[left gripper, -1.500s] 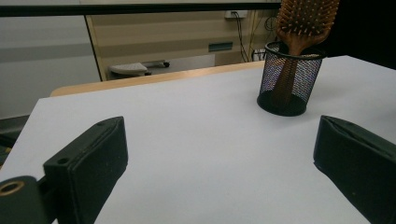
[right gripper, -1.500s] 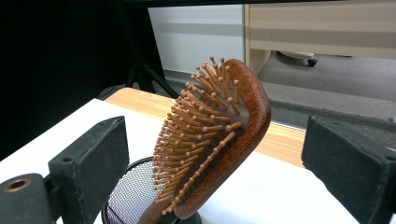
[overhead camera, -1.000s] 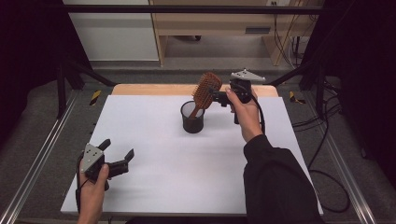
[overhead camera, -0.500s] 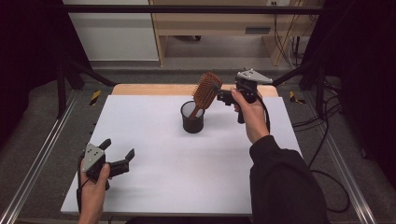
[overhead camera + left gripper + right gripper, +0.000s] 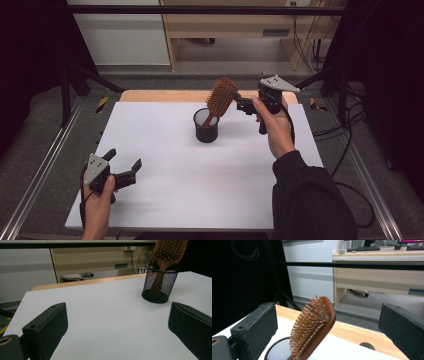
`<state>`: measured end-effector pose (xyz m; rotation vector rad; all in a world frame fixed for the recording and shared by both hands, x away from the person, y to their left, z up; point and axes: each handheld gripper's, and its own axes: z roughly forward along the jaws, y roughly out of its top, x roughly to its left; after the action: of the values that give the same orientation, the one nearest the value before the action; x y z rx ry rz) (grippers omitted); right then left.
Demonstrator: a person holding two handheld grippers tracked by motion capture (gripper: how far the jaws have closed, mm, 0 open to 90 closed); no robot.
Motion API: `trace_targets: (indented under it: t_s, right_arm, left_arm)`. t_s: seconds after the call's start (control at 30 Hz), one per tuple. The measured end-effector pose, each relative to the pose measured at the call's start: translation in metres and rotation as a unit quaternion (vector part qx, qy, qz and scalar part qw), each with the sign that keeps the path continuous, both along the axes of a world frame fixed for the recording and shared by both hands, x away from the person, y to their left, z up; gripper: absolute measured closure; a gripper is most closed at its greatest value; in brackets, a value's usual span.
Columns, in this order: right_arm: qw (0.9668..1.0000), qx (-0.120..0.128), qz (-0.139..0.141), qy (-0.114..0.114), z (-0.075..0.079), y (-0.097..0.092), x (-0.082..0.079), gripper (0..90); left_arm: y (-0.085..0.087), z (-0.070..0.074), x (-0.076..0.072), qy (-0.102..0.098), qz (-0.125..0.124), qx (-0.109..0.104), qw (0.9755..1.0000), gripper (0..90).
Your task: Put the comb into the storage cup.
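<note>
We are holding the left tongs [image 5: 122,170] low at the near left corner of the white surface [image 5: 165,165], their jaws spread wide with nothing between them and well apart from everything else. Moving right, we are looking at a black mesh cup [image 5: 206,125] standing upright toward the far middle of the surface, and inside it a wooden hairbrush [image 5: 221,96] is resting handle down, its bristled head leaning out over the rim toward the right. Just beside that head we are keeping the right tongs [image 5: 239,102], jaws spread open on either side of the brush in the right gripper view, pinching nothing. We are judging that the risk lies in that lean: the cup looks light and the brush top-heavy, so a nudge from the tongs could be tipping cup and brush over together.
</note>
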<state>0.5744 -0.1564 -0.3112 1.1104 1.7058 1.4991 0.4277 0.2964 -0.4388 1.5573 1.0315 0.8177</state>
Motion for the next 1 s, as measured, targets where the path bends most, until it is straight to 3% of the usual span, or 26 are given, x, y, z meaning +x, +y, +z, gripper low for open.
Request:
trace_targets:
  t_s: [1.0]
  right_arm:
    - [0.9984,-0.006,0.001,-0.057,0.017,-0.026,-0.030,2.4]
  left_arm:
    - [0.009,0.003,-0.001,-0.008,0.008,-0.011,0.9999,2.8]
